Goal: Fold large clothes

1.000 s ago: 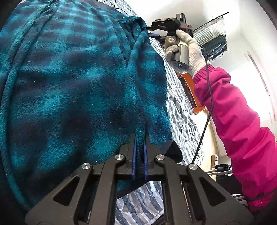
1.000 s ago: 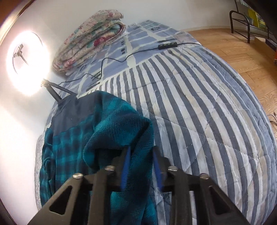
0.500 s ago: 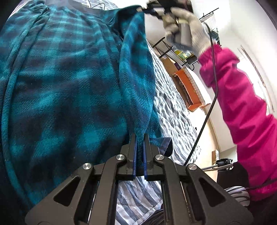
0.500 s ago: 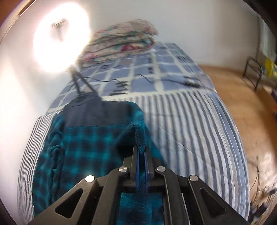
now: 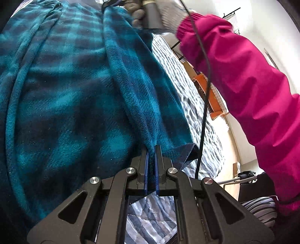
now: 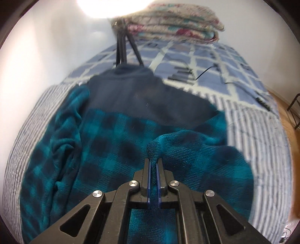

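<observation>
A large teal and navy plaid fleece garment (image 5: 61, 97) lies on the striped bed; in the right wrist view (image 6: 112, 142) its dark navy top part points to the far end. My left gripper (image 5: 152, 150) is shut on the garment's edge near a dark hem corner. My right gripper (image 6: 154, 161) is shut on a raised fold of the same edge, holding it above the garment's body. In the left wrist view the right gripper (image 5: 112, 2) shows at the top edge, held by a gloved hand in a pink sleeve (image 5: 243, 78).
The bed has a blue and white striped quilt (image 6: 253, 131) and a blue checked sheet (image 6: 215, 63) with black cables. A folded floral blanket (image 6: 178, 24) lies at the far end beside a tripod (image 6: 121, 47) and a bright lamp. Wooden floor and an orange crate (image 5: 211, 97) lie to the right.
My right gripper has carried its held edge leftward over the garment's body, and the camera view swung towards the head of the bed. My left gripper keeps its hold.
</observation>
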`<state>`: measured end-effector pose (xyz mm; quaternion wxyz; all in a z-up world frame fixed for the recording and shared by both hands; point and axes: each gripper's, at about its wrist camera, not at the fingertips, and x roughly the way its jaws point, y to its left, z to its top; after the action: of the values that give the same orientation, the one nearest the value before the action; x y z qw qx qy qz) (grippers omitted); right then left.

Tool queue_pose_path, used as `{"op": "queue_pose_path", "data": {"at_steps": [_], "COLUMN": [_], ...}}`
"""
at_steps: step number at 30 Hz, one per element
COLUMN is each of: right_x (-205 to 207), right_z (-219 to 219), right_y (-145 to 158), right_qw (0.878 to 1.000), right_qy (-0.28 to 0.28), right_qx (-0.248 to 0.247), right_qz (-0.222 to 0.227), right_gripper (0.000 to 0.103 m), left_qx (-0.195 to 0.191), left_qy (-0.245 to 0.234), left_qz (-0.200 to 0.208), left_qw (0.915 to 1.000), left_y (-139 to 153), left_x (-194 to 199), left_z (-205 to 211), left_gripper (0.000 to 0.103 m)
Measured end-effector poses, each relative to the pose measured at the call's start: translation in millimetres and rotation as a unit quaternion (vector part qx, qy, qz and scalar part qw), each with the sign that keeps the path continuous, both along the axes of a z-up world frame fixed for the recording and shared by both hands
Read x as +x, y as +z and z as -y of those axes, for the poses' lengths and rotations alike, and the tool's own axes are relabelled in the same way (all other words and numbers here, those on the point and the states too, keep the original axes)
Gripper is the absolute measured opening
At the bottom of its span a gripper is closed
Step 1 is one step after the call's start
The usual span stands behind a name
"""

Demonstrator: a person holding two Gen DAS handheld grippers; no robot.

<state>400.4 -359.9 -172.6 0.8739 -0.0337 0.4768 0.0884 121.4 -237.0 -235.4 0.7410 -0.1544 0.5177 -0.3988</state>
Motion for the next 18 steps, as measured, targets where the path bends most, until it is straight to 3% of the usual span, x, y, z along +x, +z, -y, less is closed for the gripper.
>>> {"op": "queue_pose_path", "data": {"at_steps": [5,8,11,13,15,18], "right_x": [-3,-18,-48,-76,-98,-123], "right_z": [7,31,61,90,114,148], "right_y": [-16,10,45,61,67,65], "right_qw": [1.0,0.997,0.993,0.99,0.988,0.984], "right_qy": [-0.004,-0.013,-0.015,-0.03,-0.043,-0.077], "right_qx": [0.013,0.074,0.115,0.132,0.143,0.154], "right_qz": [-0.01,0.004,0.033,0.045,0.047,0.044], "right_gripper": [0.007,0.027,0.027,0.03,0.031,0.042], "left_qx": [0.007,0.009,0.018,0.02,0.017,0.001], "left_qy": [-0.004,-0.004,-0.005,-0.006,-0.003,0.003], "left_qz": [0.006,0.004,0.012,0.014,0.025,0.037], "left_qw": [0.9999,0.9999,0.9998,0.9997,0.9996,0.9993], "left_y": [-1,1,11,17,26,42], "left_x": [-6,-9,-14,-18,-23,-31], "left_z": [3,3,3,-1,-7,-15], "left_gripper": [0.003,0.003,0.004,0.018,0.021,0.021]}}
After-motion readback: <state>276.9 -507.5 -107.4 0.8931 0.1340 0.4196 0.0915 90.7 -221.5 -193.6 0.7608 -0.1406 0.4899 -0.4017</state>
